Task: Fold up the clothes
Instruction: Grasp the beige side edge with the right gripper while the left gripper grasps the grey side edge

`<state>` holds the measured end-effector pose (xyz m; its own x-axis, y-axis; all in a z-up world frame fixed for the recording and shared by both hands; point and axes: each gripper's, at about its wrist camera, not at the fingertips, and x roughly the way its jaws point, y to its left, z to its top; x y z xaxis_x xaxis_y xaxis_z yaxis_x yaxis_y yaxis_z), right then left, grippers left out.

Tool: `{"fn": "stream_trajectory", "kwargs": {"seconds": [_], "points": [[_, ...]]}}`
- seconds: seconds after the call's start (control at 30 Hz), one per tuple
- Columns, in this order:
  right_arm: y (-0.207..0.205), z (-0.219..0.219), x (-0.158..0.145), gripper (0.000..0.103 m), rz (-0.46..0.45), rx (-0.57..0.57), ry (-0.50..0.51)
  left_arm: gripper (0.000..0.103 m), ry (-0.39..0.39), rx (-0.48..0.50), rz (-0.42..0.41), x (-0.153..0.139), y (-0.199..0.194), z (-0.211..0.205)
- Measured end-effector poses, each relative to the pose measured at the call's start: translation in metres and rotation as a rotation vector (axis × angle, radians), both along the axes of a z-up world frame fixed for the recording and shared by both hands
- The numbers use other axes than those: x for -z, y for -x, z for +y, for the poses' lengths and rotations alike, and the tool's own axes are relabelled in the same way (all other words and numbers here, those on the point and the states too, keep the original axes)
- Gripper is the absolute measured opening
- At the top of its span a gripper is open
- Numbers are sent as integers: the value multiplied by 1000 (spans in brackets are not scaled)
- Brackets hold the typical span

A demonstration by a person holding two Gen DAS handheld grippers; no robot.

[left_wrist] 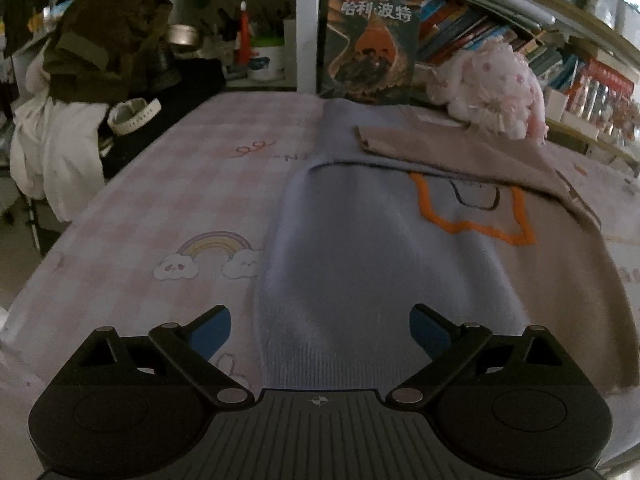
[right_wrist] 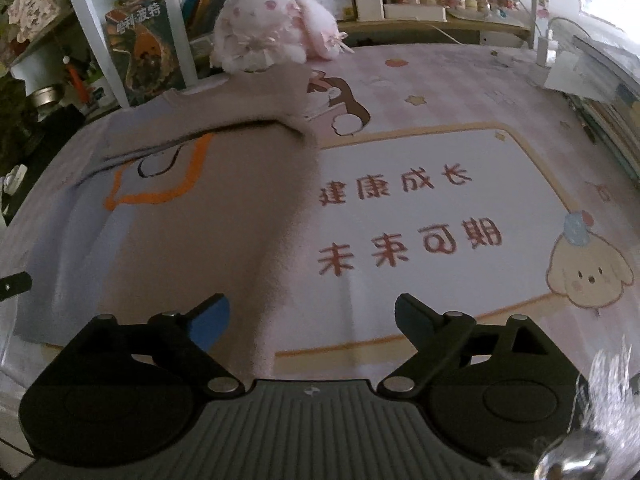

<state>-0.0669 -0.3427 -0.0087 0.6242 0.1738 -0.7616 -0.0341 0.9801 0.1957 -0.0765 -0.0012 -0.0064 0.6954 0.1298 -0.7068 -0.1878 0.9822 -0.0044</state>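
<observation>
My left fingers (left_wrist: 320, 334): spread apart, empty, over the sweater's blue hem.
Sweater (left_wrist: 372, 264): flat on the pink surface (left_wrist: 132, 200), blue half left, beige half right, beige sleeve folded across its chest.
Plush rabbit (right_wrist: 264, 28): just beyond the sweater's far edge.
My right fingers (right_wrist: 310, 322): apart, empty, at the sweater's beige side edge.

The left gripper (left_wrist: 320, 332) is matte black, with two angular linkage arms pinned by round silver rivets, blue pads (left_wrist: 214, 330) inside its fingertips, a ribbed grey centre plate bearing a small crosshair mark, and round black housings either side. The right gripper (right_wrist: 312, 320) has the same build.
</observation>
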Motion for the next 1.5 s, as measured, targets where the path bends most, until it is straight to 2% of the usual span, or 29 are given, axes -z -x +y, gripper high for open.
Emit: {"fn": "stream_trajectory", "kwargs": {"seconds": [0.1, 0.2, 0.3, 0.4, 0.57, 0.67, 0.73, 0.87, 0.93, 0.97, 1.03, 1.07, 1.1, 1.2, 1.33, 1.4, 1.47, 1.5], "points": [[6, -7, 3, 90, 6, 5, -21, 98, -42, 5, 5, -1, 5, -3], [9, -11, 5, 90, 13, 1, -53, 98, -38, 4, 31, -3, 7, 0], [8, -14, 8, 89, 17, -4, -83, 98, -48, -29, -2, -3, 9, 5], [5, -15, 9, 87, 20, -1, -111, 98, -37, -21, 0, 2, 6, 12], [-1, -13, 9, 82, 16, 0, -133, 98, 8, -40, 61, 13, -5, 25], [-3, -10, 8, 72, 16, 8, -128, 96, 74, -91, 90, 18, -9, 37], [-4, -7, 8, 60, 18, 12, -124, 92, 108, -110, 103, 21, -11, 43], [-6, -3, 7, 46, 23, 19, -118, 80, 93, -100, 107, 21, -14, 43], [-8, -1, 8, 36, 31, 18, -134, 79, 121, -93, 103, 19, -17, 45], [-9, 1, 8, 33, 34, 15, -137, 72, 142, -91, 98, 18, -18, 47], [-12, 4, 9, 19, 42, 11, -142, 53, 178, -84, 88, 16, -22, 49], [-13, 5, 9, 16, 45, 9, -143, 35, 180, -77, 89, 15, -24, 49], [-14, 7, 9, 14, 48, 8, -144, 23, 182, -66, 92, 15, -26, 48], [-14, 11, 7, 11, 38, 4, -138, 9, 175, -32, 85, 8, -27, 42], [-9, 13, -4, 11, -18, -1, -192, 10, 136, 56, 45, -7, -24, 28], [-9, 16, -6, 11, -29, -2, -196, 11, 137, 63, 60, -7, -27, 27], [-10, 17, -7, 11, -27, 0, -195, 18, 157, 65, 74, -6, -30, 29], [-11, 17, -6, 11, -22, 2, -193, 26, 162, 62, 82, -5, -31, 30]]}}
